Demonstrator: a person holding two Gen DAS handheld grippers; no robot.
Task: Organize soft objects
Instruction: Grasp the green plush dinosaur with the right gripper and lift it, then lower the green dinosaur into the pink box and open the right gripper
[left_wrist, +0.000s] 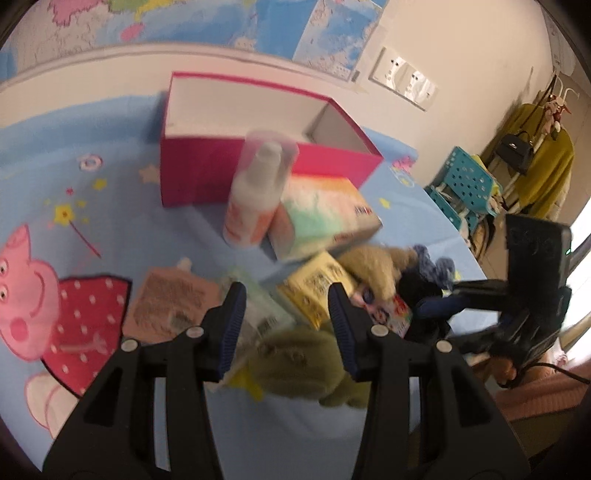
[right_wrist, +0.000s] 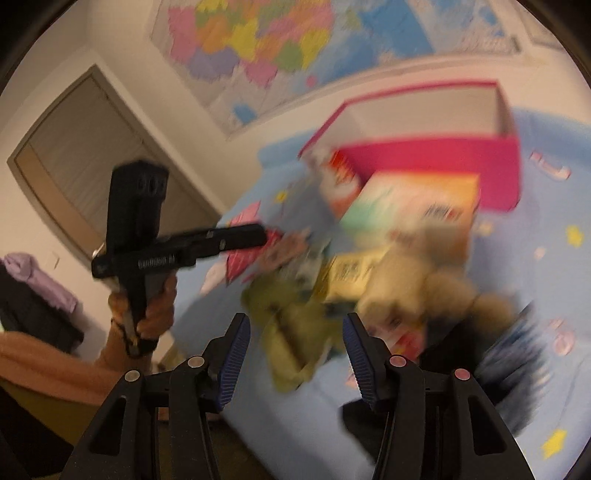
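Green plush toy (left_wrist: 299, 365) lies on the blue sheet (left_wrist: 122, 206) just beyond my left tongs (left_wrist: 286, 328), which are open and empty. Right tongs (right_wrist: 295, 354) open too, nothing gripped; tan plush (right_wrist: 417, 291) beyond them, blurred.

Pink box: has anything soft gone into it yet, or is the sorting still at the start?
Nothing looks done: the pink box shows only bare inner walls where visible. In hand: nothing; the left gripper and right gripper are both open and empty above the pile. Left: the green plush, the beige plush and a blue knitted piece lie among cartons on the sheet.
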